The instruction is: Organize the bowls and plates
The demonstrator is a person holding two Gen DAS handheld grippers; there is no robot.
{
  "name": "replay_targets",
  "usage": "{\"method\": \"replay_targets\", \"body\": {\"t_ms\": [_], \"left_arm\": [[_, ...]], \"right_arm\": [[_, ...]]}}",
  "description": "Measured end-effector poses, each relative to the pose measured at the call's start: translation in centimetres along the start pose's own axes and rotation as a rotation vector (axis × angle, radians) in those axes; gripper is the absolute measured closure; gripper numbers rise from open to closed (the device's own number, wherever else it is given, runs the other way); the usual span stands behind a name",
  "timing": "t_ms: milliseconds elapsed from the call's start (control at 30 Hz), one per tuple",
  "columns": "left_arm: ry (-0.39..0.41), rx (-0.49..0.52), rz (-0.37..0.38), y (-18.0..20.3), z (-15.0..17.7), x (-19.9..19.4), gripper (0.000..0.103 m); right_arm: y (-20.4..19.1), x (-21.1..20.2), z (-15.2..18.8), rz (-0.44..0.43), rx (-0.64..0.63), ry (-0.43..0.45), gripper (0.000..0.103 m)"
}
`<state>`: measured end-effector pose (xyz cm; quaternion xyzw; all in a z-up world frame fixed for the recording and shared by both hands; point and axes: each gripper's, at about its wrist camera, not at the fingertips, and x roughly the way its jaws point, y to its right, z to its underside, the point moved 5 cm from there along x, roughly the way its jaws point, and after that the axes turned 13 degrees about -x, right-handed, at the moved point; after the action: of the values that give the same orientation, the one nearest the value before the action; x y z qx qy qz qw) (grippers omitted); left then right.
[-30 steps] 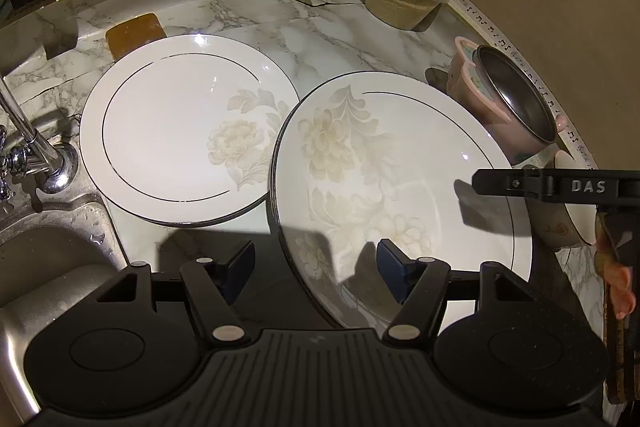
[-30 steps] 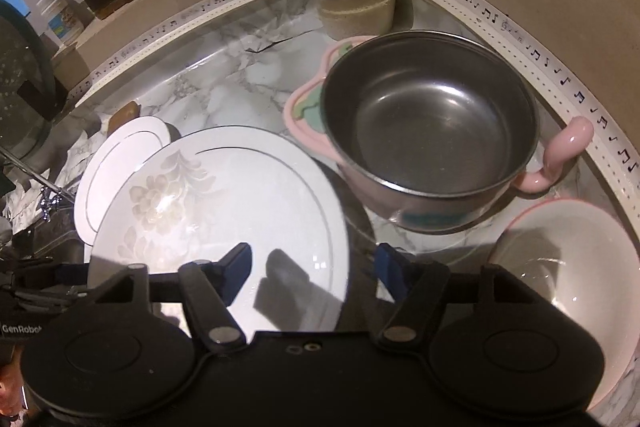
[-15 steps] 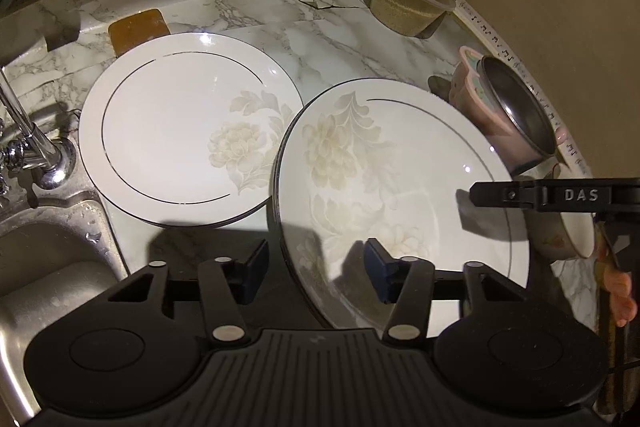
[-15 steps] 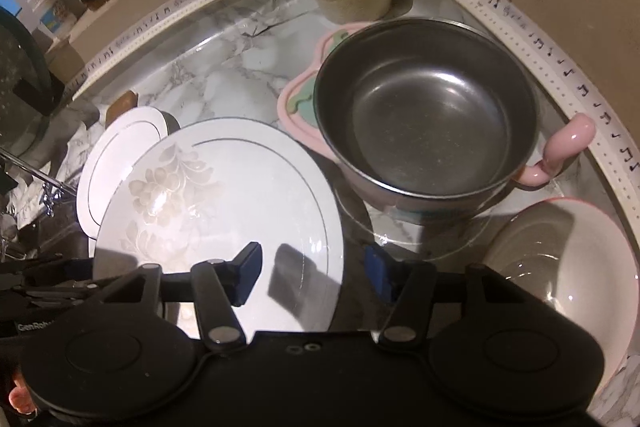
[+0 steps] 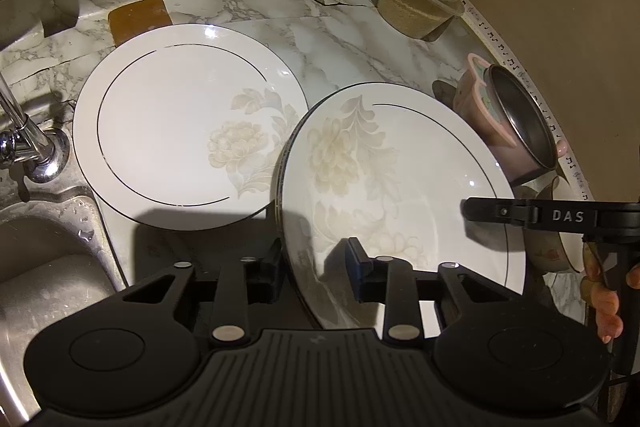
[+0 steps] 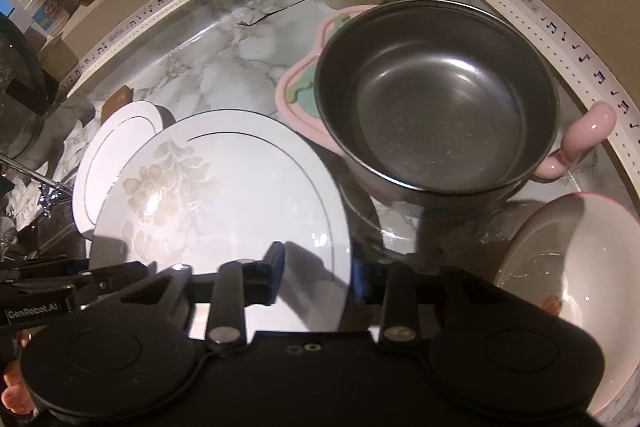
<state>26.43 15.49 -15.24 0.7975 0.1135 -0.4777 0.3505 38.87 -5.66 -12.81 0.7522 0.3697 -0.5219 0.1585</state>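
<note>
both grippers matte black plastic. left gripper (image 5: 316,263): ribbed housing, two round side pods, silver pivot screws on each finger arm, dark blue pads. right gripper (image 6: 318,269): smooth housing, same pods and screws. side arm marked "das" in white, opposite one "genrobot.ai". bare fingers, no sleeve visible.
</note>
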Motion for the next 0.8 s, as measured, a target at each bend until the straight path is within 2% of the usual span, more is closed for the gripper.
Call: {"method": "replay_targets", "body": {"t_ms": [267,467,800], "left_arm": [[0.013,0.016,-0.019,-0.1,0.5,-0.3,0.077],[0.013,0.032,-0.028,-0.4,2.2,-1.2,0.077],[0.012,0.083,-0.025,-0.2,6.5,-3.2,0.077]], "right_arm": [[0.3,-0.4,0.4,-0.006,0.015,0.021,0.077],[-0.2,-1.5,1.5,0.026,-0.008,0.043,0.085],[-1.7,-4.1,6.0,0.016,0.001,0.042,0.086]]}}
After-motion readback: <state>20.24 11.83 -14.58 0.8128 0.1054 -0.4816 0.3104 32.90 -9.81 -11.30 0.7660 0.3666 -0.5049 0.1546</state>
